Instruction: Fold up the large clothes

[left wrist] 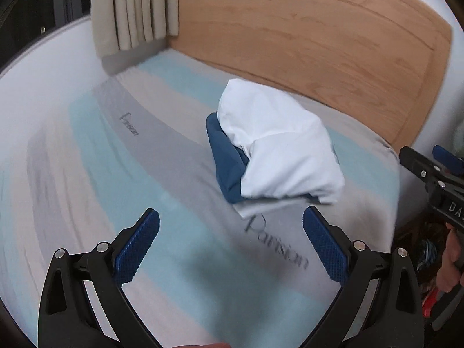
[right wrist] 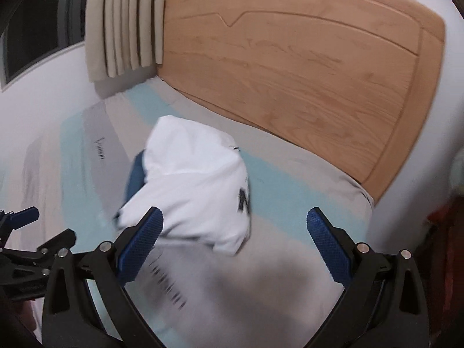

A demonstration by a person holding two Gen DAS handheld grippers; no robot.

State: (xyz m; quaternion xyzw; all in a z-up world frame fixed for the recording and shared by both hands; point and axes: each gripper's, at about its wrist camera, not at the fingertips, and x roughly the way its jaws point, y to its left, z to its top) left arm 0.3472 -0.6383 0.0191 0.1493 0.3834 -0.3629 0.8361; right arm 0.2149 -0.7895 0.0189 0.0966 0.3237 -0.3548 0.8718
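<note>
A white garment (left wrist: 278,142) lies in a folded bundle on top of a folded dark blue garment (left wrist: 227,162) on the striped bed sheet (left wrist: 121,174). Both show in the right wrist view too, the white one (right wrist: 197,182) with a dark print at its right edge and the blue one (right wrist: 134,177) peeking out on its left. My left gripper (left wrist: 232,232) is open and empty, hovering in front of the pile. My right gripper (right wrist: 235,232) is open and empty, close in front of the white bundle. The right gripper also shows at the right edge of the left wrist view (left wrist: 435,179).
A wooden headboard (left wrist: 319,43) stands behind the pile. Beige curtains (left wrist: 139,8) hang at the back left beside a dark window (right wrist: 34,29). The bed's right edge (left wrist: 397,174) drops to a cluttered floor. The left gripper shows at the left edge of the right wrist view (right wrist: 26,232).
</note>
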